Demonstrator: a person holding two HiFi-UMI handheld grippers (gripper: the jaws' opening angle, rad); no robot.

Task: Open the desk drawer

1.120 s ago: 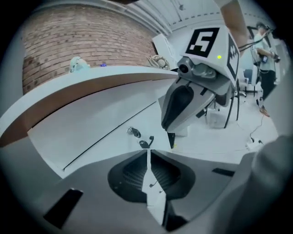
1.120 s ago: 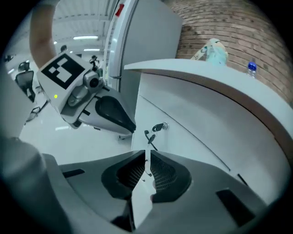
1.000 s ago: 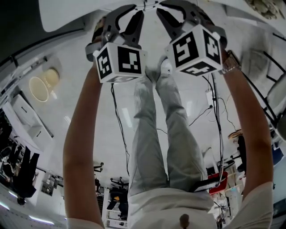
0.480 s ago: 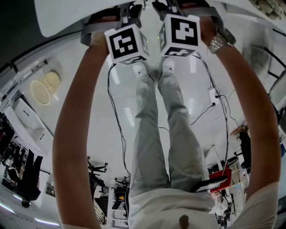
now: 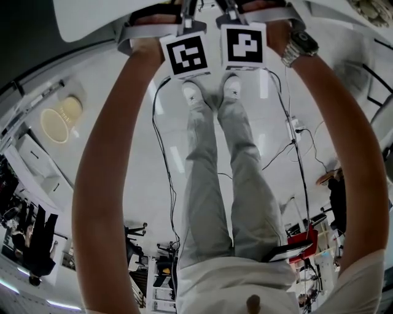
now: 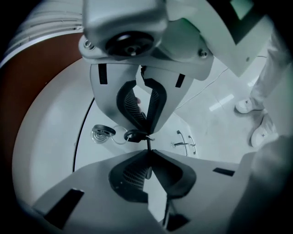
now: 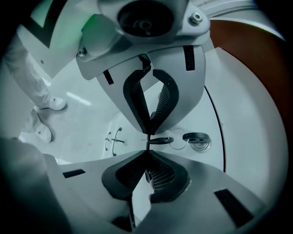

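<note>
The white desk (image 5: 92,18) fills the top of the head view, and both marker cubes (image 5: 187,55) (image 5: 244,44) sit close together at its edge, hiding the jaws. In the left gripper view a round lock (image 6: 102,133) with a key ring and a dark key (image 6: 135,135) sits on the white drawer front (image 6: 50,137). My left gripper (image 6: 147,142) has just been closing, and its tips meet on that key. The right gripper view shows the lock (image 7: 197,137) and the key (image 7: 160,140), with my right gripper (image 7: 147,145) likewise just closed on the key.
The person's legs and white shoes (image 5: 209,92) stand directly below the grippers. Cables (image 5: 163,159) and a power strip (image 5: 293,130) lie on the pale floor. A brown surface (image 6: 36,77) curves above the drawer front. Round cream objects (image 5: 58,119) lie at the left.
Both grippers have moved forward to the desk edge and rolled, so their cubes now face up squarely. The black fingers seen spread a second ago are now hidden behind the cubes.
</note>
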